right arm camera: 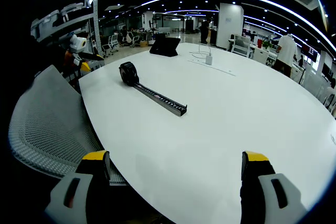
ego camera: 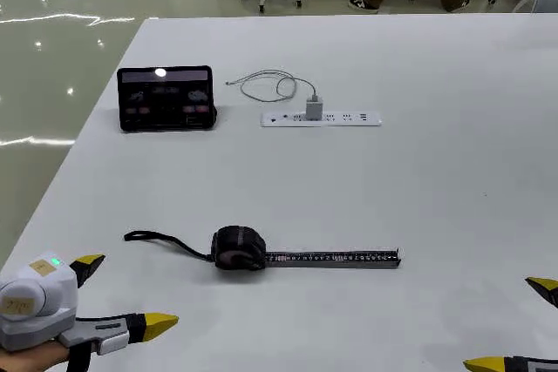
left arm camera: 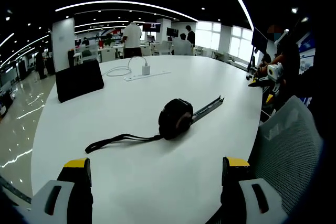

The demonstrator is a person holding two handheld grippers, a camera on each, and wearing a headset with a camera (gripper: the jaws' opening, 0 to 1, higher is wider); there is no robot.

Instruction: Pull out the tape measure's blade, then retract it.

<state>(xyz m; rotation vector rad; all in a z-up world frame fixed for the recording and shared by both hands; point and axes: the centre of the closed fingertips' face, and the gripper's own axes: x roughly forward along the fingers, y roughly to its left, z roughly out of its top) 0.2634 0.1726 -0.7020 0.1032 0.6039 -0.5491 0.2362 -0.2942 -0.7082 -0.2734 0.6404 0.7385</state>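
The tape measure (ego camera: 238, 247) lies mid-table (ego camera: 418, 172), ahead of both grippers. Its black case is on the side of the left gripper (ego camera: 128, 291), the nearer one. The blade (ego camera: 336, 258) lies flat, drawn out toward the right gripper (ego camera: 510, 324). Both grippers are spread wide and hold nothing. A strap (ego camera: 157, 238) trails off the case's far side.

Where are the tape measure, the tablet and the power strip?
tape measure (ego camera: 238, 247), head view, on its black case.
tablet (ego camera: 166, 98), head view, middle of its screen.
power strip (ego camera: 349, 118), head view, right half of its white body.
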